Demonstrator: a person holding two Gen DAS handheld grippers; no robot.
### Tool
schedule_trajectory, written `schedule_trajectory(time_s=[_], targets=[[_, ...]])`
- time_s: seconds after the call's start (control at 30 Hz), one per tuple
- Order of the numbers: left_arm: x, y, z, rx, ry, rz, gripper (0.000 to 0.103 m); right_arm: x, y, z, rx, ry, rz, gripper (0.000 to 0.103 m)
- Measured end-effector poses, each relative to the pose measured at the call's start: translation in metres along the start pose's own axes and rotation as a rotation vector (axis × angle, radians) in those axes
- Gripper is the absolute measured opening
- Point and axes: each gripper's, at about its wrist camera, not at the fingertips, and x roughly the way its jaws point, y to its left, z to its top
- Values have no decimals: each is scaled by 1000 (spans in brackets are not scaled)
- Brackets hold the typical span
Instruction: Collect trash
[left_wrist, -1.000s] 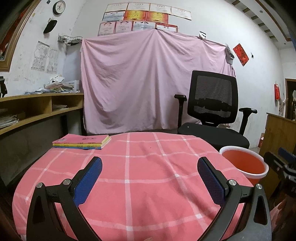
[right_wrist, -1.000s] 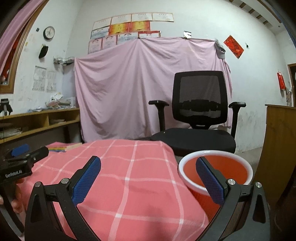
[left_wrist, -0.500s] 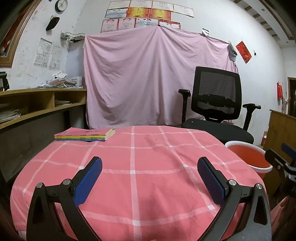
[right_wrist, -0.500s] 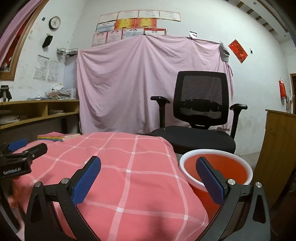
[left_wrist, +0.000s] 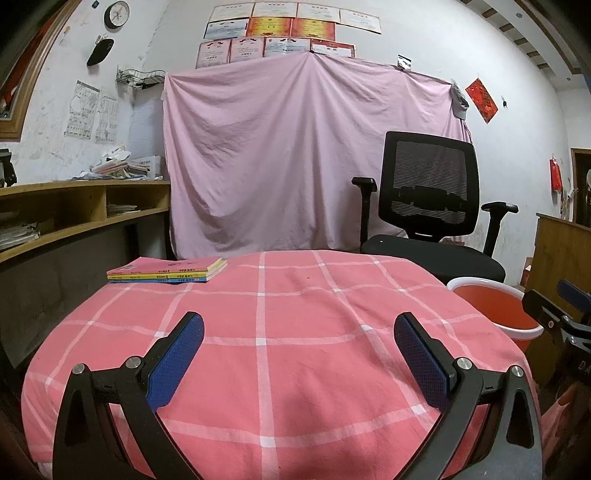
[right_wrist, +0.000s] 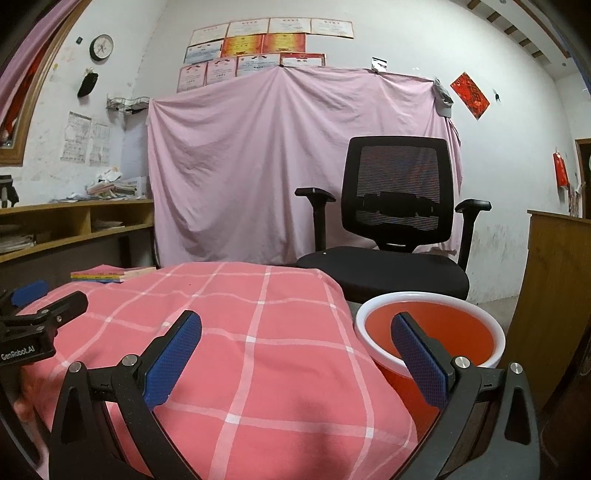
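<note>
Trash: none seen on surface (left_wrist: 295, 332); bucket (right_wrist: 428, 332) nearer right gripper (right_wrist: 295, 354); both grippers' fingers spread, nothing held; left gripper (left_wrist: 299, 358).

An office or schoolroom is showing here: certificates (left_wrist: 291, 31) are hanging in rows on a whitewashed wall beside a clock (left_wrist: 116, 13), a mesh chair (right_wrist: 395, 221) is standing by the table (left_wrist: 295, 314), and papers (left_wrist: 118, 168) are piling on shelves (left_wrist: 85, 206).
</note>
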Motion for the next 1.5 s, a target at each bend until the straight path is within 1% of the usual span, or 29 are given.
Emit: schedule_trajectory(time_s=[1.5], targets=[[-4, -1, 2, -4, -12, -4, 101, 2, 8, 1, -6, 1, 12, 103]])
